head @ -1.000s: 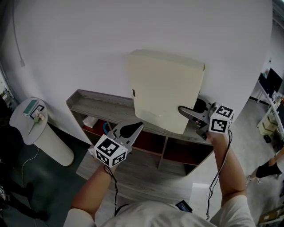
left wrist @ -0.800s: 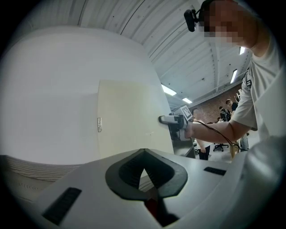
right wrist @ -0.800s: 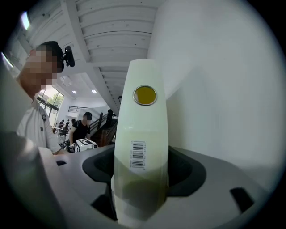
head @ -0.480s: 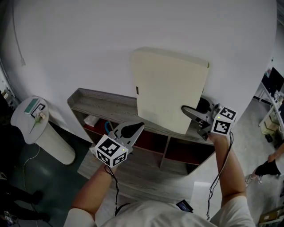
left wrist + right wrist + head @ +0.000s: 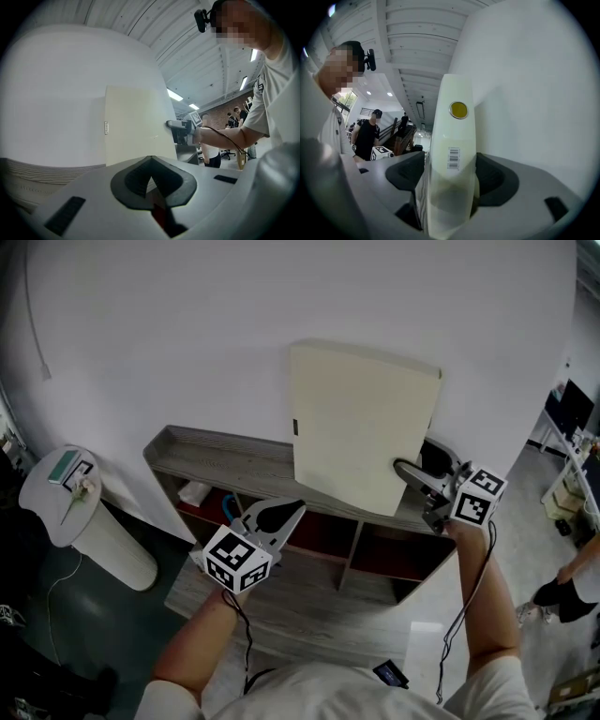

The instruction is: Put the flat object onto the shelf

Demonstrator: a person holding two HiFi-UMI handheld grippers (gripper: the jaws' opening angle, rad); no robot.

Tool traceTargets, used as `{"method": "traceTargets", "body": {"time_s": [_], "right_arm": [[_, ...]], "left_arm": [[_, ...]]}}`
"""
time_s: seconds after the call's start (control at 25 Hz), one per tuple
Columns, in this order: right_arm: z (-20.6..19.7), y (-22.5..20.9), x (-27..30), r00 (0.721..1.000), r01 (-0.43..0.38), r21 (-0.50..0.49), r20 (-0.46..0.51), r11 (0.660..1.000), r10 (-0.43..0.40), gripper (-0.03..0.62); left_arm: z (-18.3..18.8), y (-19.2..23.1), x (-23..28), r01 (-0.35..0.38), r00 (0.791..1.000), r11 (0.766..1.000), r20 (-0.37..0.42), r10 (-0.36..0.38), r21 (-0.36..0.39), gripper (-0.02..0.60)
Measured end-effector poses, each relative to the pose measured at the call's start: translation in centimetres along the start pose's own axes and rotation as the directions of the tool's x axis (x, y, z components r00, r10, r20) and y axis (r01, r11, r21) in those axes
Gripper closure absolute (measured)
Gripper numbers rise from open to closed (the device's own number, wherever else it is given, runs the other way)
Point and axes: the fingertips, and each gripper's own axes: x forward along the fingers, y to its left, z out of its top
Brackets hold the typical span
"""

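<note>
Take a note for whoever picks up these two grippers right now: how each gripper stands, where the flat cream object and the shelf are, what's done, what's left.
Left gripper: jaws shut, empty, held level in front of the shelf.
Right gripper: jaws have just been opening. The flat object sits between them at its right edge, and the pads look off it.
Flat object: upright on the shelf's top board, its back at the wall.
Done: the object is on the shelf.
Left: draw the right gripper back clear, probably slowly so the object does not tip.
</note>
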Motion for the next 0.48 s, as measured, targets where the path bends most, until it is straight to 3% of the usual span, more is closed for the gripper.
{"method": "traceTargets", "body": {"time_s": [0.48], "right_arm": [[-2.6, 2.9, -3.8, 0.976, 0.202, -0.051, -0.067, 0.978, -0.205, 0.275]], "left_arm": [[0.3, -1.1, -4.0, 0.069, 0.997, 0.998, 0.021, -0.069, -0.003, 0.566]]}}
